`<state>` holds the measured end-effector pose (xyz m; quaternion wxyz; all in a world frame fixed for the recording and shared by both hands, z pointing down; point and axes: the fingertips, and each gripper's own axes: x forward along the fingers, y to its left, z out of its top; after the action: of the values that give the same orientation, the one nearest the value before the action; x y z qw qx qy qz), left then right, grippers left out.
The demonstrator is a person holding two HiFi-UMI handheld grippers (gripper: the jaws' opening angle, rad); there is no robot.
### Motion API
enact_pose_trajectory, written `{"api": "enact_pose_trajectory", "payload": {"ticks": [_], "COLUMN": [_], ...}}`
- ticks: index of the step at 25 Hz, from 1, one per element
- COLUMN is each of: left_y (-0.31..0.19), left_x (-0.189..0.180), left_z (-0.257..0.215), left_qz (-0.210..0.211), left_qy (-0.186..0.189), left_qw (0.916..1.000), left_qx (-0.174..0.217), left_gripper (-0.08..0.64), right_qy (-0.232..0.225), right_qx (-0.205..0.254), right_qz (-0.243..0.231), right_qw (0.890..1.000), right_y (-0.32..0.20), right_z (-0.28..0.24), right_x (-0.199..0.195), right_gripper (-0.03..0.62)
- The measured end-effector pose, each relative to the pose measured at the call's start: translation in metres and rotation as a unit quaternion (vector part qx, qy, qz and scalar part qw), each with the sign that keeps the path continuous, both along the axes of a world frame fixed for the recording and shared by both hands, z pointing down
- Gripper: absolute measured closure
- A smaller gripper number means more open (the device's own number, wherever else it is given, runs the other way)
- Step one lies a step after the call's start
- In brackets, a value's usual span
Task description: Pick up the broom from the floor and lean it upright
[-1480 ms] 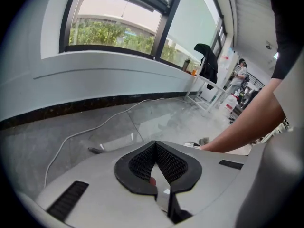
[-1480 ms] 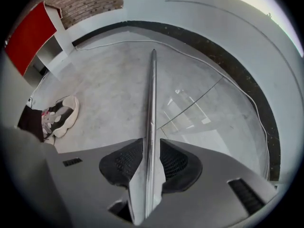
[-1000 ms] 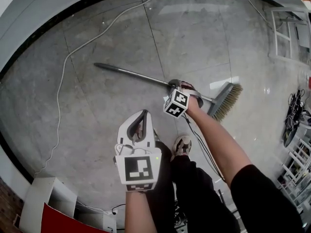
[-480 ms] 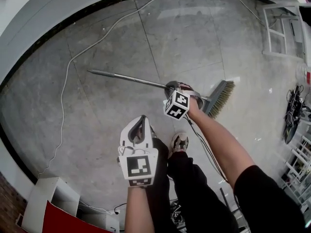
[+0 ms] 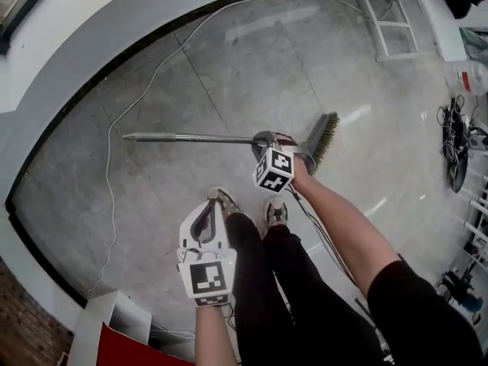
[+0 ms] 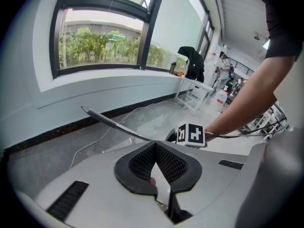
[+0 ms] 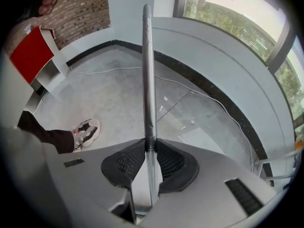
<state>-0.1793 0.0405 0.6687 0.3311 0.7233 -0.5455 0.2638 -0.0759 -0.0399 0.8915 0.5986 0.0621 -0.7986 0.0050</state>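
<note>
Holding my left gripper nearest, just above dark trouser legs, I keep its jaws pressed together with nothing between them. Further out, my right gripper pinches the long silver metal handle of the broom, close to its straw-coloured bristle head. The handle runs leftward over the grey stone floor. Beyond, a thin white cable trails along the curved white wall.
</note>
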Motion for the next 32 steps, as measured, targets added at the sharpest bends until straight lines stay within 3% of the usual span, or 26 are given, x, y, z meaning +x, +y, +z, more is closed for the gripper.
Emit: {"api": "enact_pose_trajectory", "payload": {"ticks": [5, 19, 27, 32], "left_y": [-0.019, -0.031, -0.030, -0.037], "left_x": [0.012, 0.054, 0.061, 0.063], "left_z": [-0.045, -0.086, -0.093, -0.100], "left_qz": [0.022, 0.065, 0.079, 0.090], "left_qy": [-0.015, -0.034, -0.047, -0.051], "left_qw": [0.9992, 0.9968, 0.9955, 0.9942], "left_qx": [0.030, 0.031, 0.026, 0.030], "left_gripper": [0.554, 0.554, 0.554, 0.554], "right_qy": [-0.016, -0.070, -0.115, -0.149], "right_qx": [0.017, 0.049, 0.087, 0.104], "right_qz": [0.031, 0.126, 0.234, 0.267], "right_qw": [0.999, 0.988, 0.961, 0.947], "right_y": [-0.013, -0.031, -0.067, -0.084], "right_z": [-0.034, -0.115, -0.146, -0.166], "right_x": [0.018, 0.074, 0.088, 0.083], "right_gripper": [0.520, 0.520, 0.520, 0.520]}}
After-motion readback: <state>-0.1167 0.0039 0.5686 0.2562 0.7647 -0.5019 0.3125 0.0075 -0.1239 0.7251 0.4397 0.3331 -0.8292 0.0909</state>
